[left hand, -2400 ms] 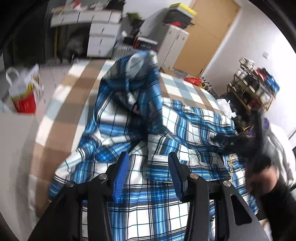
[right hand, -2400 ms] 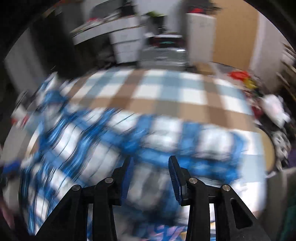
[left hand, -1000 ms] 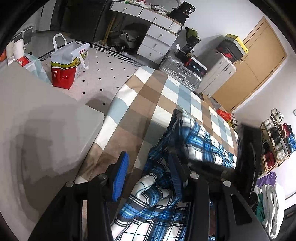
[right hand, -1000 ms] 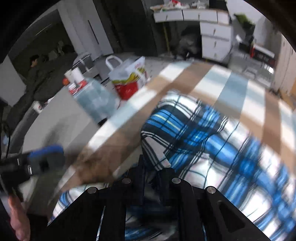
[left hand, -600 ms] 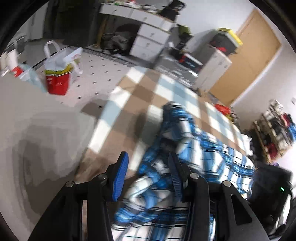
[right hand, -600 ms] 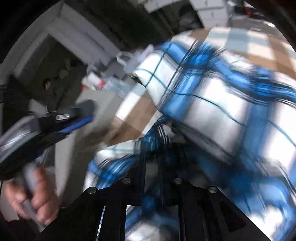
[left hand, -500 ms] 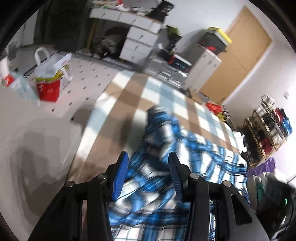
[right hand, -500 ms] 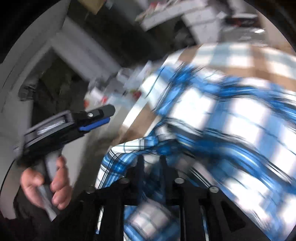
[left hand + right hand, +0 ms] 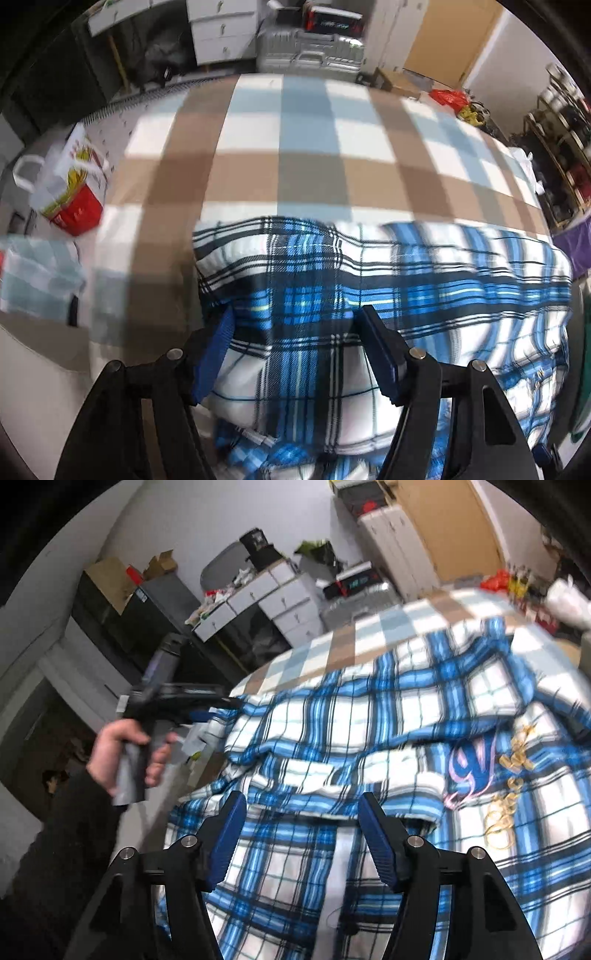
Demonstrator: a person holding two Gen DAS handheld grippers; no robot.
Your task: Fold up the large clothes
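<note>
A blue, white and black plaid shirt [image 9: 369, 280] lies in a folded heap on the bed's brown, pale-blue and white checked cover [image 9: 310, 147]. My left gripper [image 9: 299, 347] points steeply down over the shirt's left end. Its jaws are opening, and cloth lies under the gap without being pinched. My right gripper [image 9: 301, 830] hovers over the shirt [image 9: 369, 720] near its embroidered chest patch [image 9: 480, 771]. Its jaws are opening too, and nothing is held between the blue pads. A person's hand [image 9: 122, 746] holds the other gripper's handle at the left of the right wrist view.
A red and white bag [image 9: 70, 199] stands on the floor left of the bed. A silver suitcase [image 9: 310, 55] and white drawers [image 9: 221, 29] are beyond the far edge. A shoe rack [image 9: 565, 147] is at the right. A grey surface [image 9: 37, 387] adjoins the bed's near left.
My right gripper, shut on the shirt's cloth a second ago, has let go and swung away. My left gripper moved over the shirt and its jaws widened. The shirt now lies flatter.
</note>
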